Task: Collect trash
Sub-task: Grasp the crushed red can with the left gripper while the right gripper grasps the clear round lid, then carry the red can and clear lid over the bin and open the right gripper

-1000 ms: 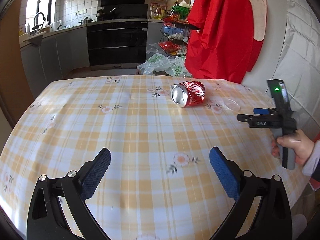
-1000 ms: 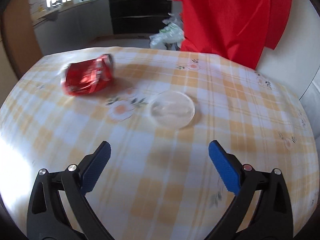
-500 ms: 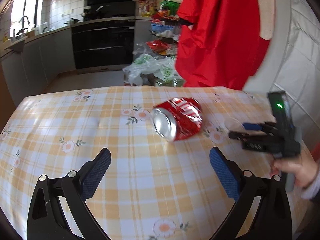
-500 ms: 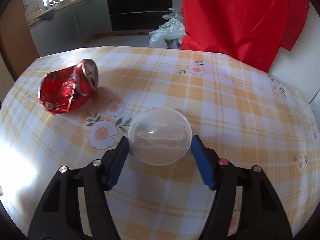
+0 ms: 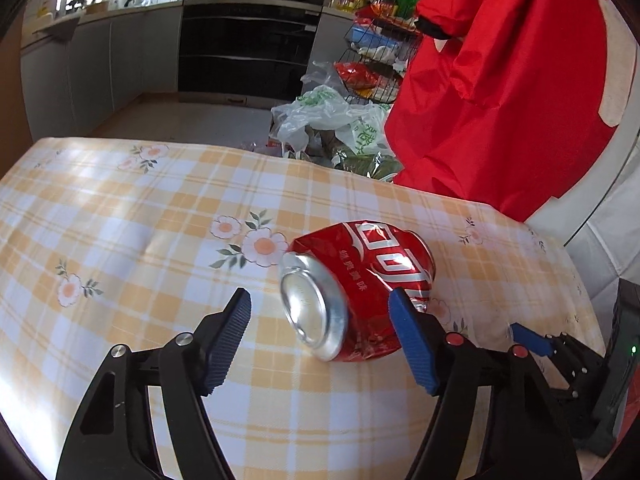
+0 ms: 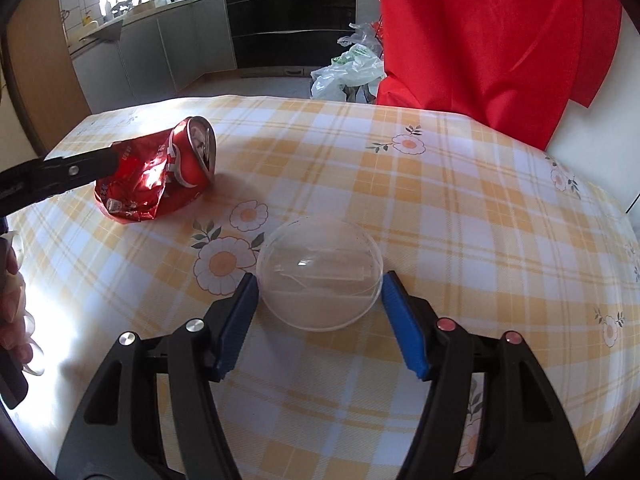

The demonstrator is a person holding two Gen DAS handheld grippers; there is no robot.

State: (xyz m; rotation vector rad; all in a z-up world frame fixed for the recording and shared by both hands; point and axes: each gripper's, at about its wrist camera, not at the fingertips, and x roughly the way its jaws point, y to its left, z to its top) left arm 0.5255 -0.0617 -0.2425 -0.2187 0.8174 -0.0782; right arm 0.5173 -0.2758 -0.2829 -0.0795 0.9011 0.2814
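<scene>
A crushed red soda can (image 5: 360, 284) lies on its side on the yellow checked tablecloth (image 5: 120, 220). My left gripper (image 5: 320, 312) is open with the can between its blue pads; the right pad touches the can, the left pad stands apart. The can also shows in the right wrist view (image 6: 160, 176), with a left finger (image 6: 60, 172) beside it. A clear plastic dome lid (image 6: 320, 272) lies on the cloth. My right gripper (image 6: 320, 300) has its pads close on both sides of the lid; contact is unclear. The right gripper also shows in the left wrist view (image 5: 532, 340).
A red garment (image 5: 500, 100) hangs behind the table's far right edge. Plastic bags (image 5: 336, 128) and a wire rack of goods (image 5: 376, 40) stand on the floor beyond. Kitchen cabinets and an oven (image 5: 240, 48) line the back. A white wall (image 6: 600, 120) borders the table's right.
My left gripper moved forward until its pads flank the can and narrowed somewhat. My right gripper stayed around the lid and closed in slightly further.
</scene>
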